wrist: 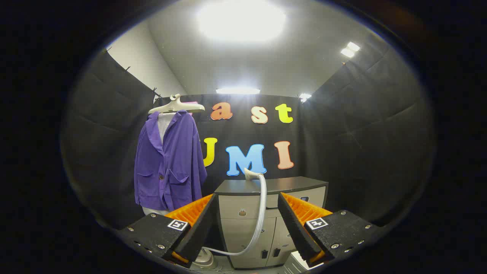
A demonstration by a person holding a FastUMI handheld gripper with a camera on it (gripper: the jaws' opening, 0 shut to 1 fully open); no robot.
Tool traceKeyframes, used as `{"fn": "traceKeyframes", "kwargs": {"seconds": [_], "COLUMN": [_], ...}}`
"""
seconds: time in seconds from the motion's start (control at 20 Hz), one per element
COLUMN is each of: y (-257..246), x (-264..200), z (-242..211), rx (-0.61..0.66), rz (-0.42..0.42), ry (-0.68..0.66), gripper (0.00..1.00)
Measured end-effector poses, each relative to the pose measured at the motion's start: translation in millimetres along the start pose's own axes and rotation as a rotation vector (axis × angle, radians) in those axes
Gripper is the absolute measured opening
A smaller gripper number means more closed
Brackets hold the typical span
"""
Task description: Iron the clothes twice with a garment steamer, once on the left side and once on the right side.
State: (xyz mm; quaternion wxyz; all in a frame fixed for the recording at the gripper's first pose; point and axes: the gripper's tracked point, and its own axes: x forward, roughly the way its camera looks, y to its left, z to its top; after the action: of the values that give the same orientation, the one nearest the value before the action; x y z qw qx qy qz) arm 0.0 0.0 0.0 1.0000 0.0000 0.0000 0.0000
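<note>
While the tool (247,224) gapes wide (grasping nothing), a purple jacket (169,160) hangs beside the cabinet (293,185).

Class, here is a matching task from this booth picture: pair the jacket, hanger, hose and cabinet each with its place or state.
1 jacket
2 hanger
3 hose
4 cabinet
5 hand-held gripper

a runs down the cabinet's front
b open, holding nothing
c purple, hanging left of the cabinet
d stands beyond the fingers
e carries the jacket

Pairs: 1-c, 2-e, 3-a, 4-d, 5-b
</note>
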Motion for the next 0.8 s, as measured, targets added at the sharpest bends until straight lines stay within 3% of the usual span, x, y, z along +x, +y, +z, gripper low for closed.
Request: {"fn": "traceKeyframes", "kwargs": {"seconds": [0.8], "y": [6.8], "x": [-4.5], "z": [-6.8], "rx": [0.007], "rz": [0.003], "ry": [0.046], "gripper": [0.96]}}
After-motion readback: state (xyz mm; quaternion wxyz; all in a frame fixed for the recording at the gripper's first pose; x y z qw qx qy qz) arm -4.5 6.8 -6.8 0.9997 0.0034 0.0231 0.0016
